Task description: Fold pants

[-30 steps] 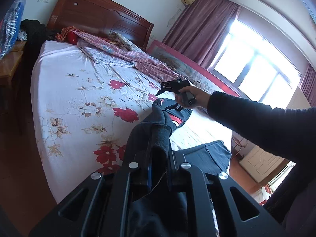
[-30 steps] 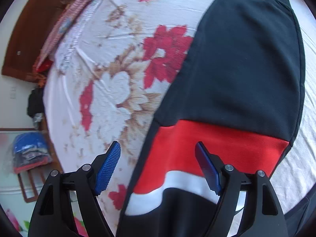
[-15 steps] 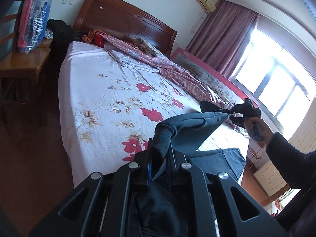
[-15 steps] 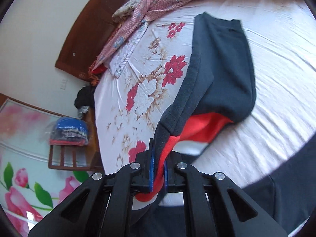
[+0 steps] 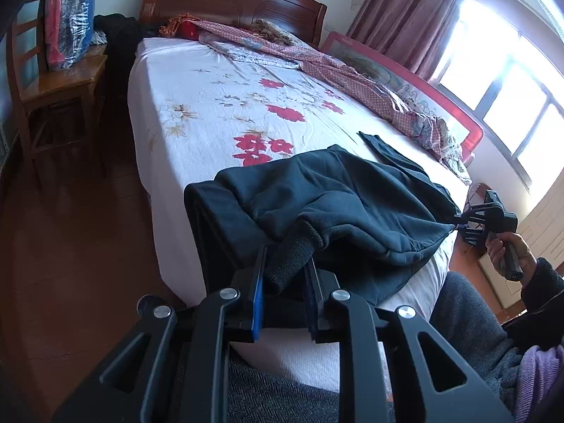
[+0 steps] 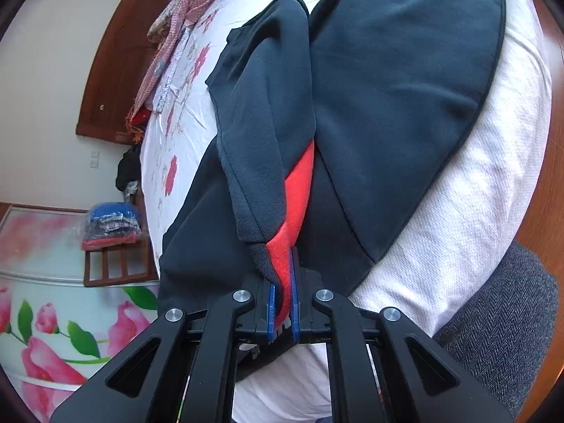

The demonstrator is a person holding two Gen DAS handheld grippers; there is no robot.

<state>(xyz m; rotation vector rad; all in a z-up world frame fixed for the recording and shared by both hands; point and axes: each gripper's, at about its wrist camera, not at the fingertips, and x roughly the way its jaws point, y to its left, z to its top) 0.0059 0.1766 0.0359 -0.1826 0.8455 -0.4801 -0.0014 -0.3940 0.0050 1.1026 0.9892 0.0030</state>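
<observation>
Dark navy pants (image 5: 335,197) with a red stripe (image 6: 299,190) lie doubled over at the near edge of the flowered bed (image 5: 211,105). My left gripper (image 5: 285,268) has the ribbed cuff (image 5: 289,261) between its blue pads. Its jaws are opening, and the cuff still fills the gap. My right gripper (image 6: 282,282) is shut on a fold of navy and red fabric. In the left wrist view the right gripper (image 5: 486,218) pulls the pants (image 6: 387,70) taut at the right, held by a hand (image 5: 504,250).
A wooden chair (image 5: 53,84) with bagged clothes (image 5: 70,24) stands left of the bed. A pink patterned quilt (image 5: 352,74) lies along the far side by a red rail (image 5: 440,95). The person's grey trouser legs (image 5: 465,317) press against the mattress (image 6: 476,194). Wooden floor (image 5: 70,246) lies left.
The right gripper closed on the red-striped part and dragged it toward the bed's near edge. The left gripper came lower with the cuff and its pads have parted a little. The pants now lie doubled.
</observation>
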